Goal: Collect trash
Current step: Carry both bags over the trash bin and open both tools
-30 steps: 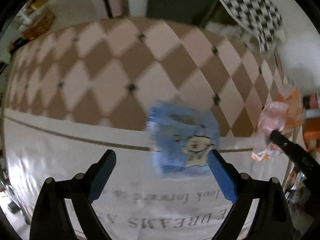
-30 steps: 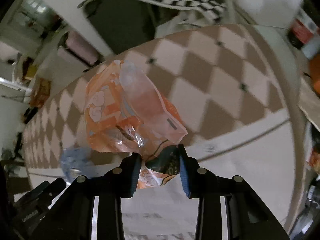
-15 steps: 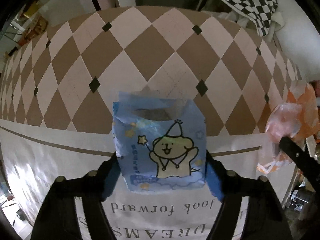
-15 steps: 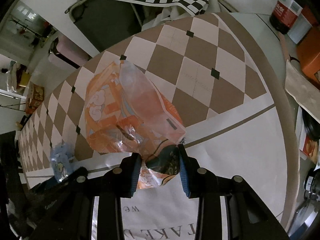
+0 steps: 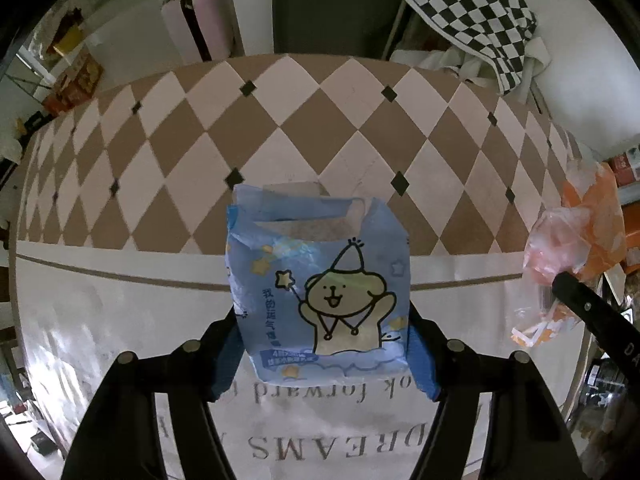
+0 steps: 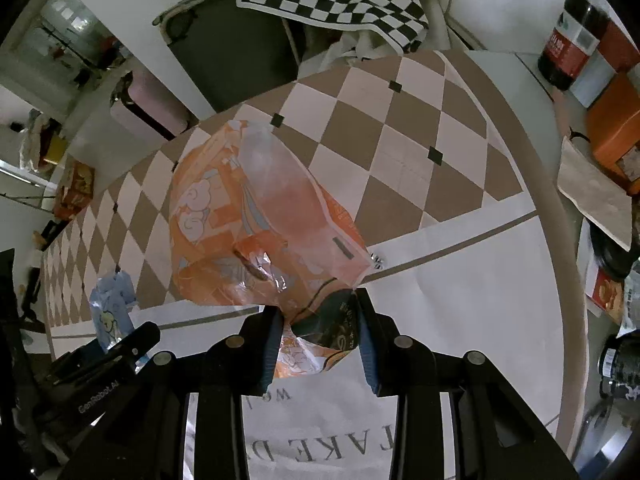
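Observation:
My left gripper (image 5: 324, 356) is shut on a blue snack wrapper (image 5: 320, 280) printed with a cartoon bear, holding it upright above the table. My right gripper (image 6: 318, 340) is shut on a crumpled orange plastic wrapper (image 6: 256, 216), also held above the table. In the left wrist view the orange wrapper (image 5: 576, 248) shows at the right edge. In the right wrist view the blue wrapper (image 6: 112, 304) shows at the lower left above the left gripper's body.
The table wears a brown-and-pink checked cloth (image 5: 304, 128) with a white lettered border. A cola bottle (image 6: 572, 48), orange boxes (image 6: 616, 136) and a paper bag (image 6: 592, 192) crowd the right side. A chair with a checkered cloth (image 5: 464, 8) stands behind the table.
My left gripper has closed on the blue wrapper, which was loose between open fingers a second ago, and lifted it. My right gripper keeps hold of the orange wrapper.

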A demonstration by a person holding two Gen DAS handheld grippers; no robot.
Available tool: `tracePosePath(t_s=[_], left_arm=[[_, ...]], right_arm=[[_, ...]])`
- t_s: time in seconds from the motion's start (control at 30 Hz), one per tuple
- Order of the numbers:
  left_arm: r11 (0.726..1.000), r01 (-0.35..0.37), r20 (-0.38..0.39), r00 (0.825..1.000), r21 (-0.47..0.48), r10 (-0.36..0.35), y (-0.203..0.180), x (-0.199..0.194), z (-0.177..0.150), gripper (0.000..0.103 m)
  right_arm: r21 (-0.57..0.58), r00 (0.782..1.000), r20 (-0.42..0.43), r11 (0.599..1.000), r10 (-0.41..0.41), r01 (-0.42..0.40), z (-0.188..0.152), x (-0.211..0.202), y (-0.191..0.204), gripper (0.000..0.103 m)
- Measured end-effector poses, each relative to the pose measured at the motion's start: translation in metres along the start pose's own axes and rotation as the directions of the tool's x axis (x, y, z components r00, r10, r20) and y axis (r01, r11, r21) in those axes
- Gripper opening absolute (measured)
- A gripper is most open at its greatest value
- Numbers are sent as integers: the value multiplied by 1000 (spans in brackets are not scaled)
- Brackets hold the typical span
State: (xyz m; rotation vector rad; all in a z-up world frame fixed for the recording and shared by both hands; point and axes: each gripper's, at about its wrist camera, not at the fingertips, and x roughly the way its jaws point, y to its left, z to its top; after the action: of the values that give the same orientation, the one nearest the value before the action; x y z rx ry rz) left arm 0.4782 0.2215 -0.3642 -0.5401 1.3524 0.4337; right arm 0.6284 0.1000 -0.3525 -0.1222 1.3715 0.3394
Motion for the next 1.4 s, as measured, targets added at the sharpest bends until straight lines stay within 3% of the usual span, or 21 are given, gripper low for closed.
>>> tracePosePath(t_s=[0.2,0.37,0.6,0.87,0.97,1.17,1.33,1.4], left_arm=[[1000,-20,69,997,23,19,9,-31,-26,67],[999,-27,118,993,32,23,27,-67,-69,67],[998,-6,183,983,65,-6,62,-121,-169,67],[991,37,223,973,128,-65,112,-163,-304,67],[989,55,210,974,138,-84,130,-169,-346,67],[989,79,131,987,127,-96,166,-157,-428,67],[995,88,3,996,48,-88,200,-108,-489,67],[996,84,-69,994,4,-83,213,-70,-511,67]], right_arm=[[-23,1000,16,999,27,-27,-24,-22,6,35],[-38,998,25,997,65,-64,-68,-48,14,35],[-42,991,35,991,127,-126,-166,-92,24,35],[-34,985,60,986,164,-162,-326,-145,42,35],[-27,987,61,989,147,-146,-391,-160,49,35],[14,989,-13,989,149,-149,-514,-165,52,35],[38,978,-158,991,136,-132,-608,-123,44,35],[55,960,-245,990,138,-128,-643,-89,39,35]])
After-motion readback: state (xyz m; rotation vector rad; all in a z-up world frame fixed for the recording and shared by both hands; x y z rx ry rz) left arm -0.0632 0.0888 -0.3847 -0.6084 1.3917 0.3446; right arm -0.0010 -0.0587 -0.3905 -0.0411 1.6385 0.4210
